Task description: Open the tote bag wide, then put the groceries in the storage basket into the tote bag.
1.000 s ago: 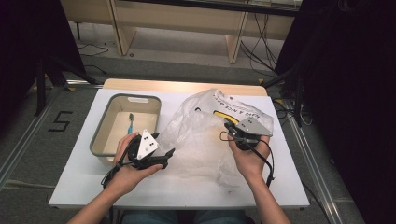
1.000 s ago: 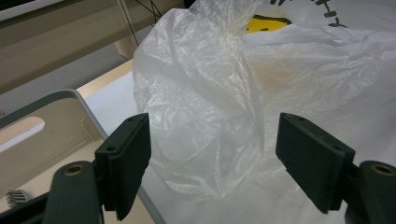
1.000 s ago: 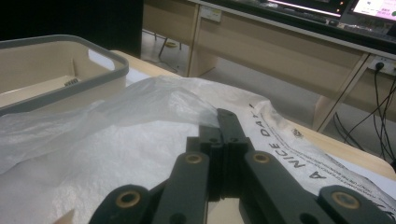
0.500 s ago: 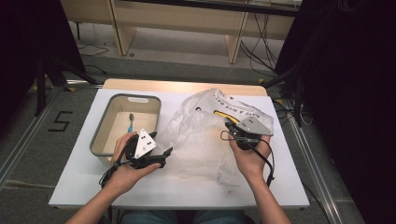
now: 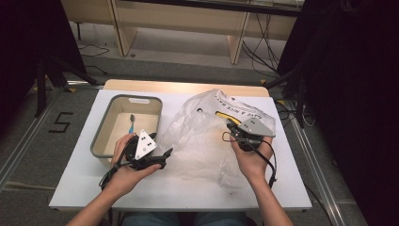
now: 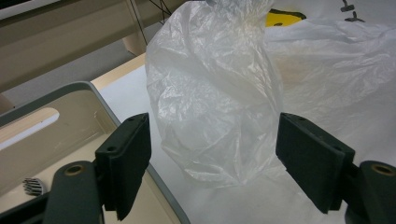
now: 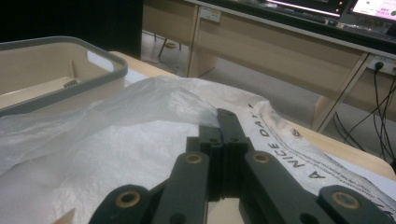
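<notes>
Between my left tongs (image 6: 212, 154), spread apart: limp, light, slippery plastic bag (image 6: 215, 93). Right tongs (image 7: 223, 122) pinch bag's edge; I'd grab bunched fold.

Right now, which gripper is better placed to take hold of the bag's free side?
Left. The left gripper is open, its jaws framing a raised fold of the crinkled translucent white plastic bag. The right gripper is already shut on the bag's edge.
</notes>
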Motion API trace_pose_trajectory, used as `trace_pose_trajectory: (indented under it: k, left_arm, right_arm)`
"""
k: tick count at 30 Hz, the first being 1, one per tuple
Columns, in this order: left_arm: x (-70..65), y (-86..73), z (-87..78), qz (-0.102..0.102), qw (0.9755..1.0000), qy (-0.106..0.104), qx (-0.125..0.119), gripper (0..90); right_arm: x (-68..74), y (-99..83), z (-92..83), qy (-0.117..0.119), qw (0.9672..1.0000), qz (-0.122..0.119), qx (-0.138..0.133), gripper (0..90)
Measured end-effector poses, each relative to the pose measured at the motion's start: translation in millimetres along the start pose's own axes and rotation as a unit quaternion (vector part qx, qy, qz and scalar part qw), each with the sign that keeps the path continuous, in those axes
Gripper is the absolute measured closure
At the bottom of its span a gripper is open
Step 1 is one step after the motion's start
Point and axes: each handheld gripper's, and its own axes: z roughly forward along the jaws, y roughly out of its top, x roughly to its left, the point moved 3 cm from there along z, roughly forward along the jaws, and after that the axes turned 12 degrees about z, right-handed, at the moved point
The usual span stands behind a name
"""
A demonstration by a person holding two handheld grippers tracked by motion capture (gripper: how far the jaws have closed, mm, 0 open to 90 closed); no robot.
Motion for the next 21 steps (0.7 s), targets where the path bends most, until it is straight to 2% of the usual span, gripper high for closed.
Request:
trace_pose_trajectory:
  k: [9, 21]
  left_arm:
    - [1.3, 0.8, -0.9, 0.0, 1.0, -0.001, 0.0, 26.4]
    - [7.8, 0.7, -0.3, -0.014, 0.9999, -0.002, 0.004, 25.6]
  right_arm:
    - [0.0, -0.3, 0.2, -0.001, 1.0, 0.001, 0.002, 90.0]
    - [-1.9, 0.7, 2.1, -0.002, 1.0, 0.003, 0.002, 90.0]
